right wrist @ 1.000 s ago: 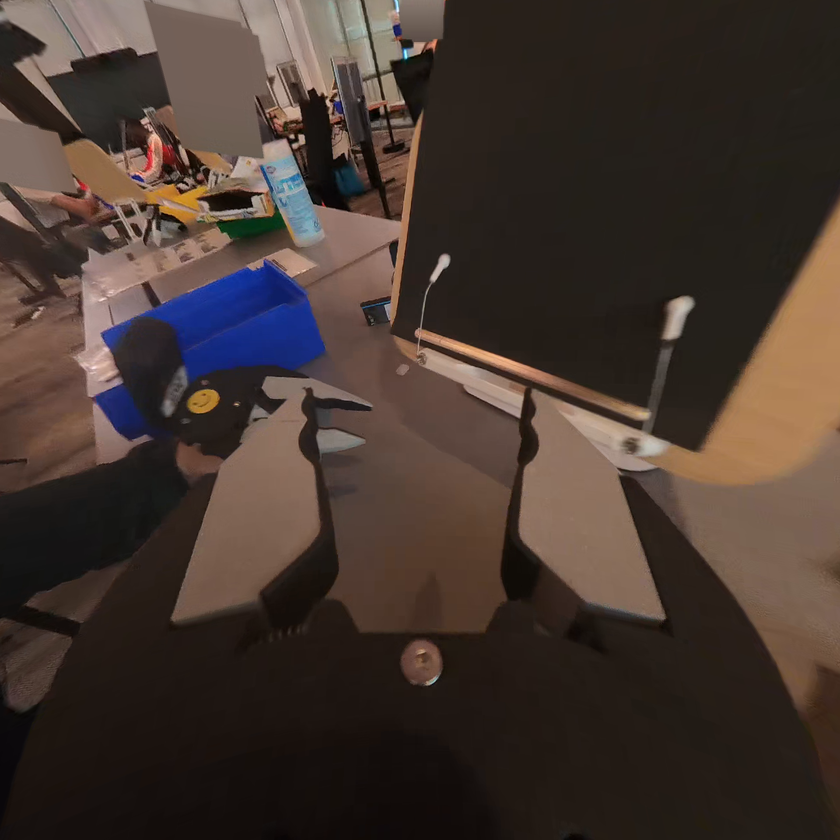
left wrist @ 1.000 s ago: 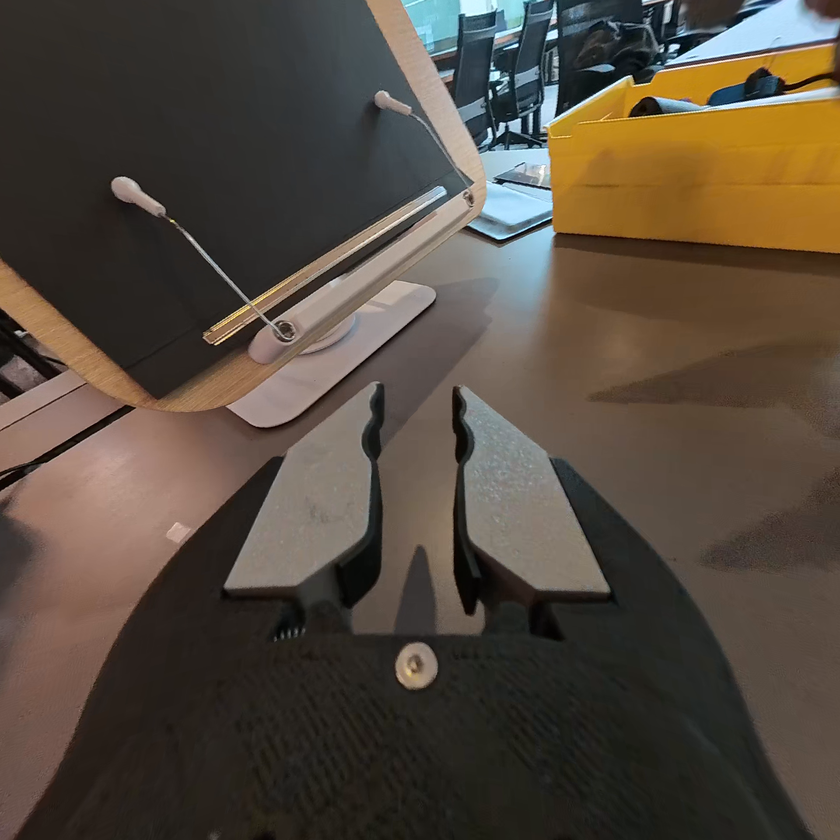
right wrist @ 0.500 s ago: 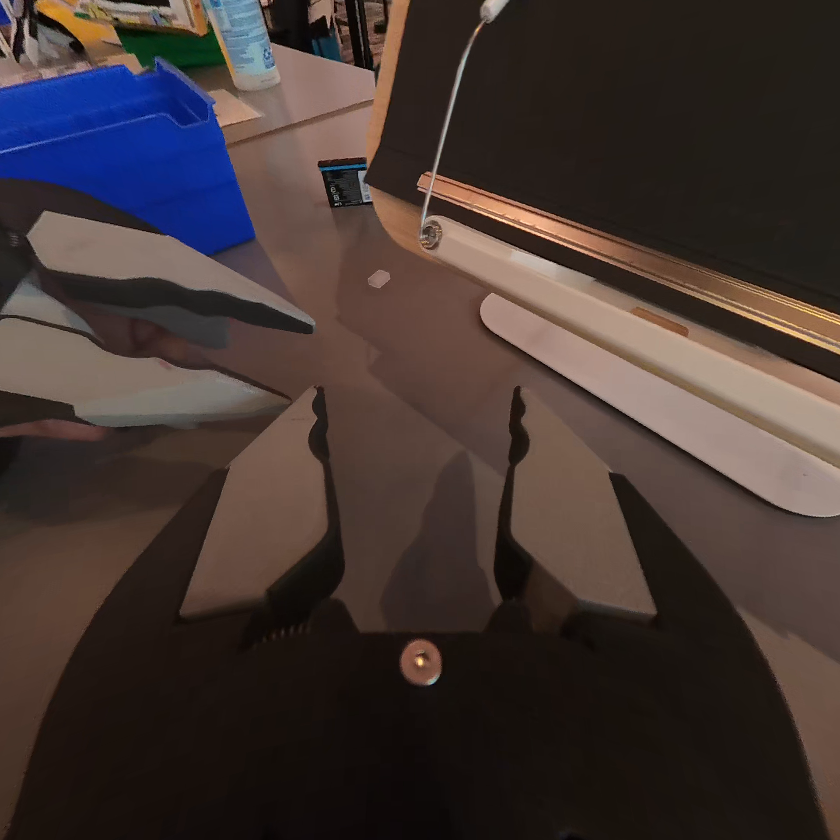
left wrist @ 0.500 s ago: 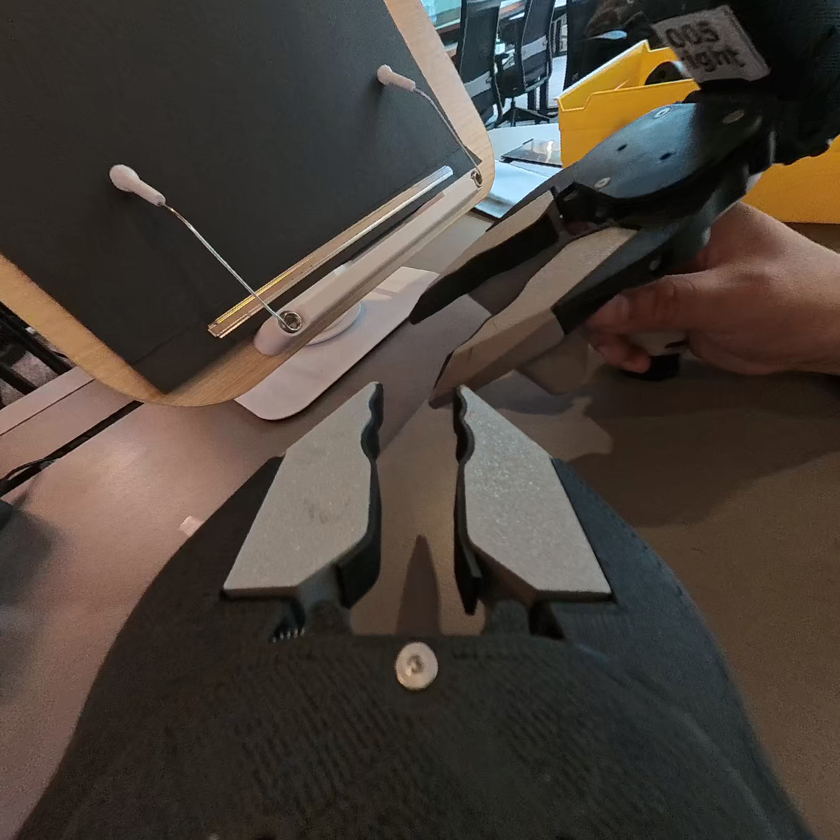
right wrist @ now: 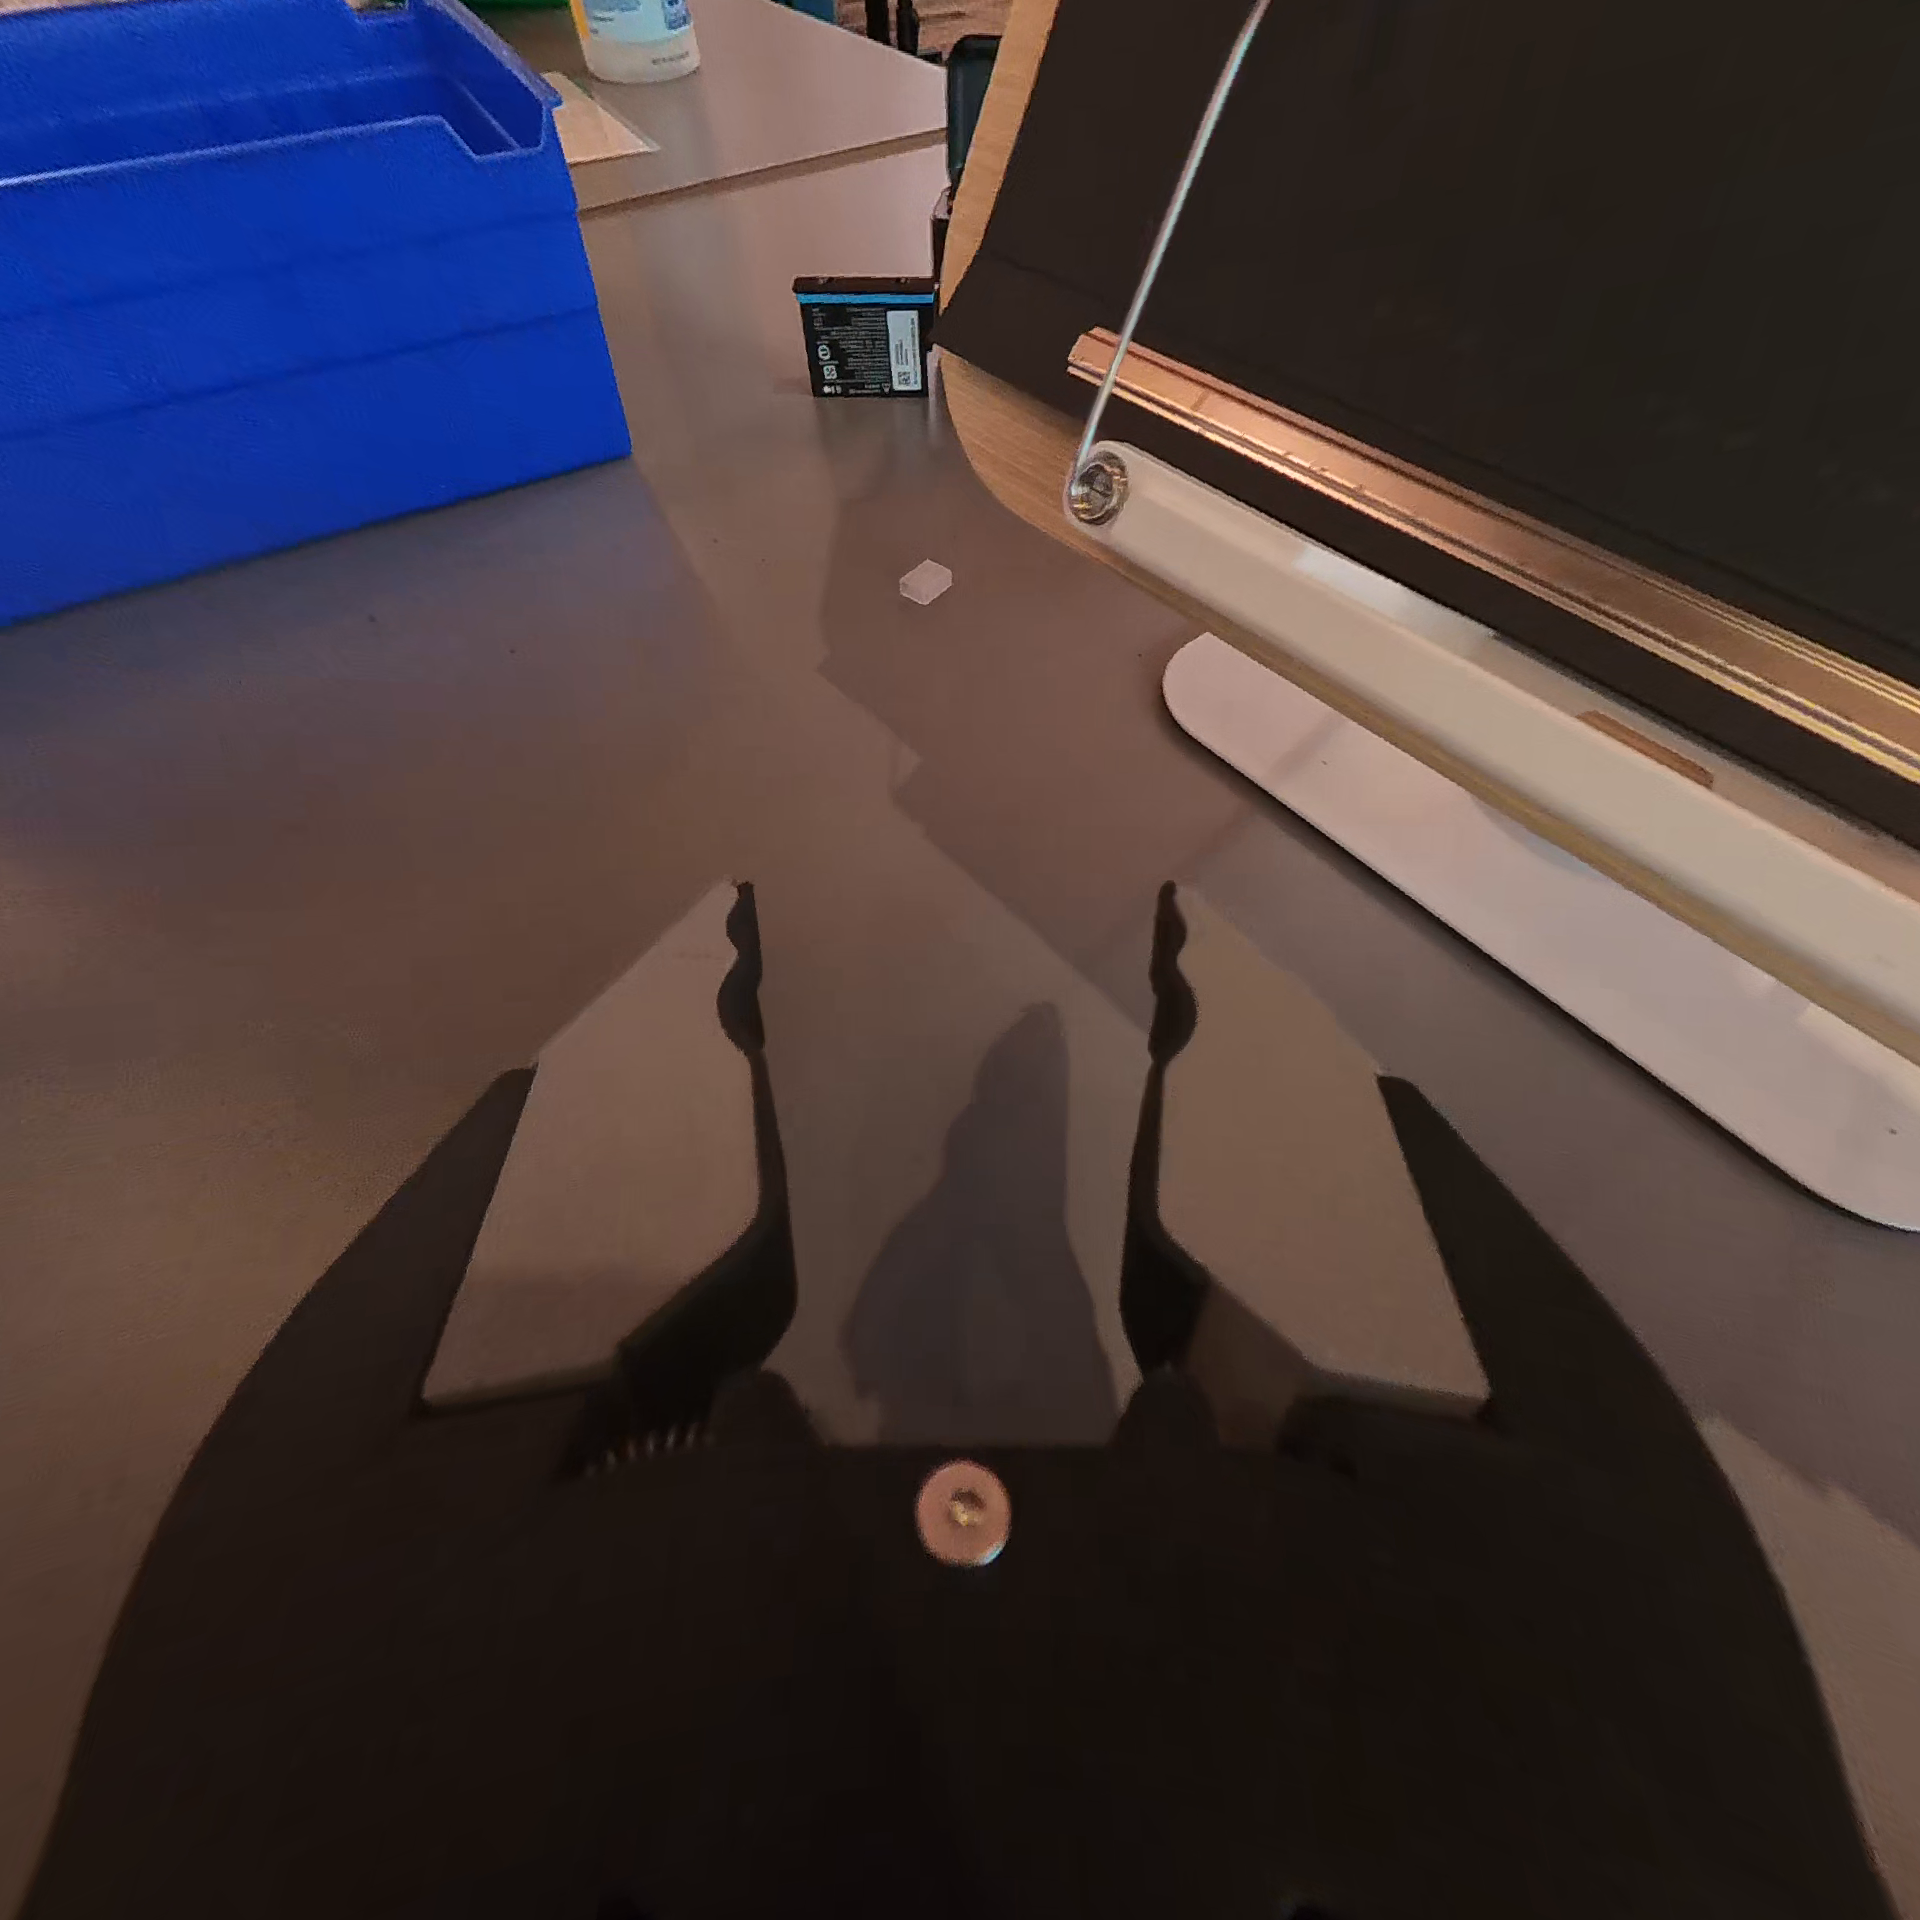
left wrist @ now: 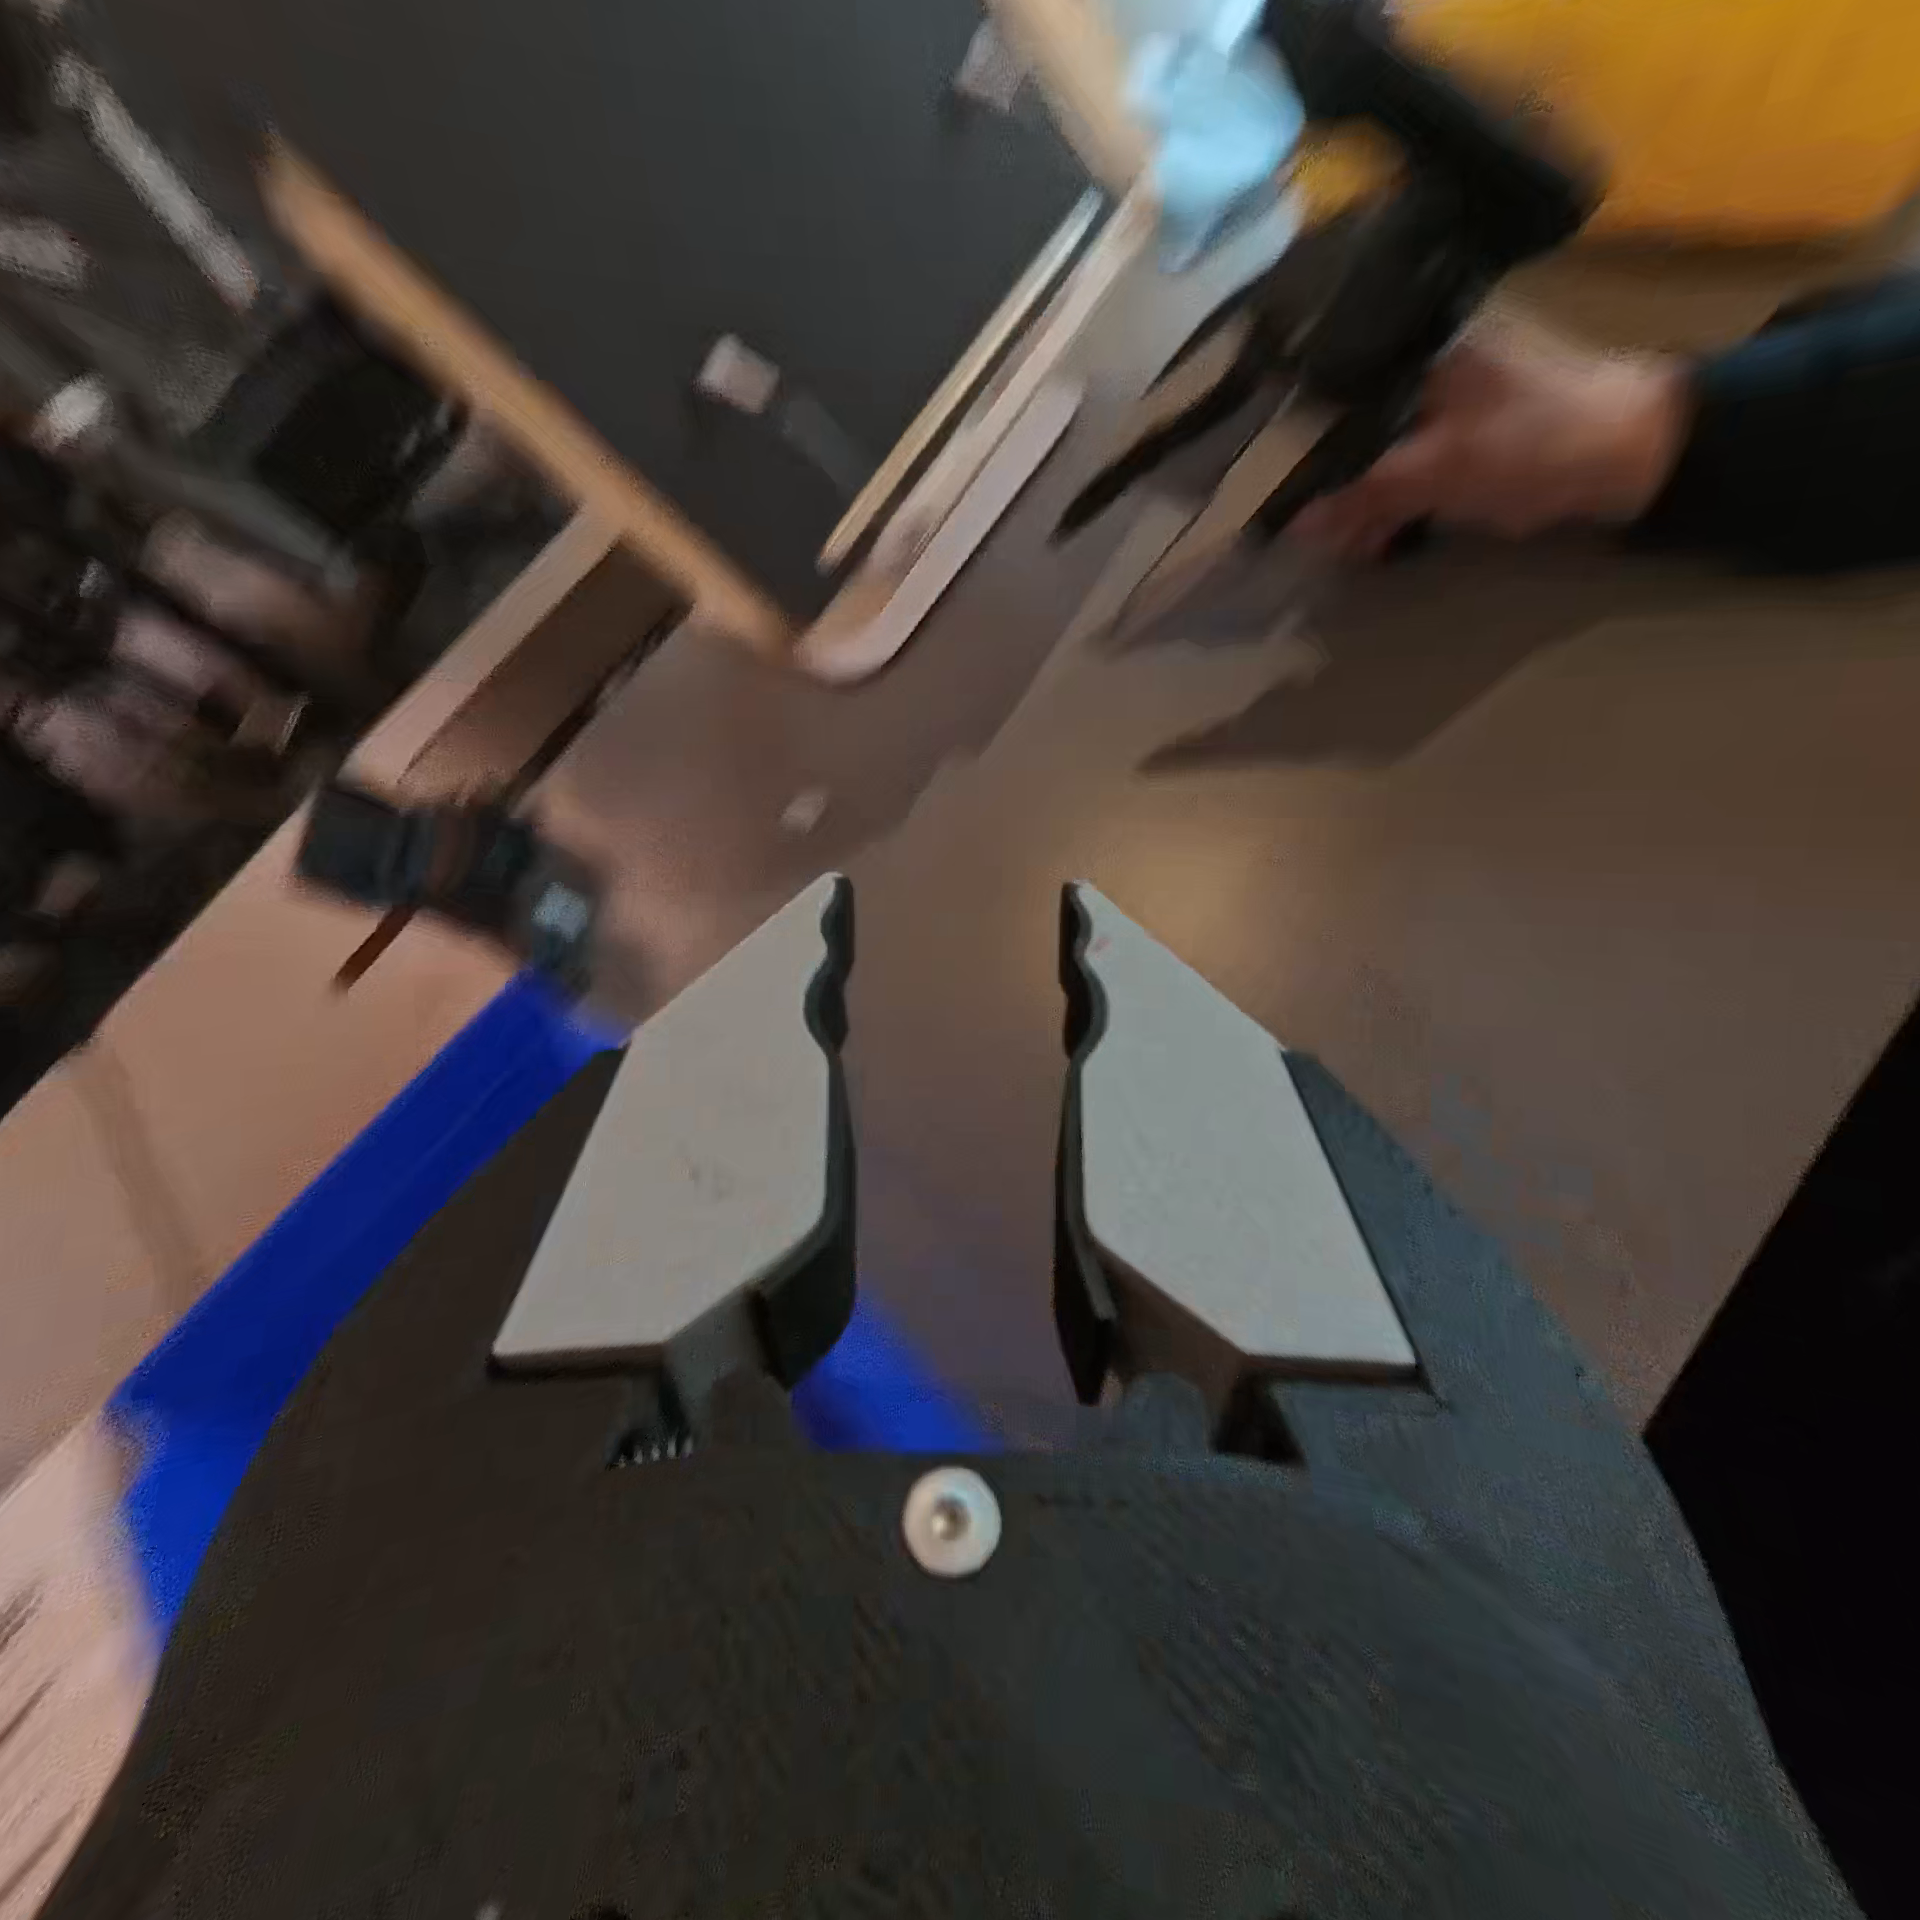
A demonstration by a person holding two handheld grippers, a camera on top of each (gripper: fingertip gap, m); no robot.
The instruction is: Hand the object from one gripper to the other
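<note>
Both grippers are empty. My left gripper (left wrist: 956, 914) is open, tilted over the brown table next to a blue bin (left wrist: 312, 1195); its view is motion-blurred. My right gripper (right wrist: 956, 904) is open wide and low over the table. It also shows in the left wrist view (left wrist: 1299, 364), far right, held by a hand (left wrist: 1507, 457). A small black battery (right wrist: 868, 335) stands on the table ahead of the right gripper. A tiny clear piece (right wrist: 925, 580) lies nearer. Neither is touched.
A tilted book stand (right wrist: 1507, 260) with a black board, wire page holders and a white base (right wrist: 1558, 935) fills the right of the right wrist view. The blue bin (right wrist: 281, 312) stands at left, a white bottle (right wrist: 634, 42) behind it. A yellow box (left wrist: 1714, 104) is far right. My left tips are about 25 centimeters from the tiny clear piece (right wrist: 925, 580), my right tips only 15 centimeters.
My left gripper has swung left and tilted over the blue bin, jaws a little wider. My right gripper has moved forward and low; the left gripper no longer shows in its view.
</note>
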